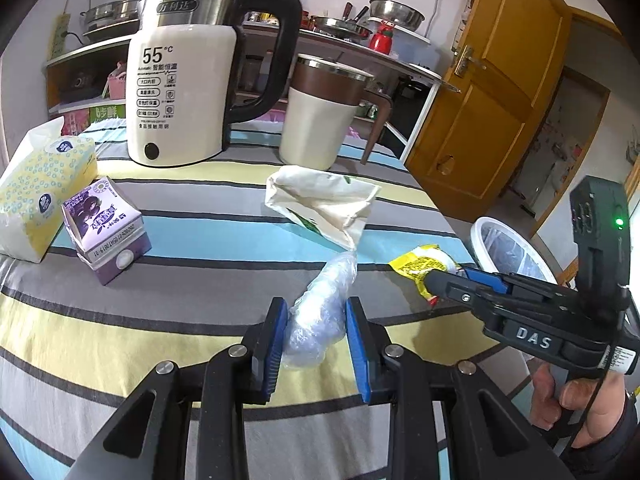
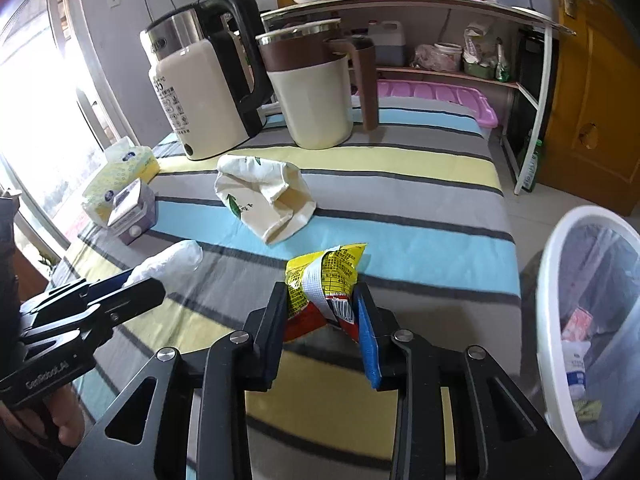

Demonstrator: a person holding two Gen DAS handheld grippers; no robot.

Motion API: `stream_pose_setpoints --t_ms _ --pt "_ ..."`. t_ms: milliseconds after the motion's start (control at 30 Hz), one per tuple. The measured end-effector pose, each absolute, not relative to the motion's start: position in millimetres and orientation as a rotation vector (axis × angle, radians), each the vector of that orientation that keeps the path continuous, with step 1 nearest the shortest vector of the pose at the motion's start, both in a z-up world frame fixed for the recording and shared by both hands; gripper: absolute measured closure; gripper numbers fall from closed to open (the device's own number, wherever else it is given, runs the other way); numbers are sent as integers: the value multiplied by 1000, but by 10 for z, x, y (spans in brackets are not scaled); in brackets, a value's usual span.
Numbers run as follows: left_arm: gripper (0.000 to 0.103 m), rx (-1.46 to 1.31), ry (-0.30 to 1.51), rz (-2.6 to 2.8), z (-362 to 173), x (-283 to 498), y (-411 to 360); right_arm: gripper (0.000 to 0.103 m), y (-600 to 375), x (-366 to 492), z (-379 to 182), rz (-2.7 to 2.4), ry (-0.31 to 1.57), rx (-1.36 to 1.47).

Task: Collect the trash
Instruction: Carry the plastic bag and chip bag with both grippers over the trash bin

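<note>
Striped cloth (image 1: 168, 312) in grey, yellow and blue is covering the table, with a kitchen shelf (image 2: 420, 4) and a wooden door (image 1: 492, 92) standing behind it. At the back a kettle (image 1: 180, 80) and a jug (image 1: 320, 116) are standing side by side. Near the table's left edge a tissue pack (image 1: 40, 188) is lying with a purple carton (image 1: 106, 228) just beside it. A crumpled paper bag (image 1: 324, 204) is lying mid-table.

The left gripper (image 1: 316, 344) is squeezing a clear plastic wad (image 1: 320, 312) between its blue pads (image 1: 272, 348), the wad sticking forward over the cloth. The right gripper (image 2: 324, 332) is clamping a yellow wrapper (image 2: 324, 280) by its lower end, the wrapper's top poking up over the blue stripe near the table's right edge. Both pieces of trash are sitting close together at the near side of the table.

Off the table's right edge a white bin (image 2: 560, 264) with a clear liner is standing on the floor, some trash (image 2: 576, 360) lying inside it.
</note>
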State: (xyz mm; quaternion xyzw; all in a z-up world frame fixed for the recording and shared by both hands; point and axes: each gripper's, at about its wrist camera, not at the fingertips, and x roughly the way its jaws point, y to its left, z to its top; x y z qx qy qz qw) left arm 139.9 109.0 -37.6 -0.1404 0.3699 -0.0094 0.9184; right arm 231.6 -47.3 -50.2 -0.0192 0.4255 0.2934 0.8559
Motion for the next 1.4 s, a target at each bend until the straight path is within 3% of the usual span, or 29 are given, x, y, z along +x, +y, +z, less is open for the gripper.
stream_pose_setpoints --t_ms 700,1400 --pt "73 -212 725 -147 -65 1398 241 69 -1370 1829 -111 531 788 61" --pt "73 -116 743 -312 -15 1929 -782 69 -2560 1882 -160 308 767 174"
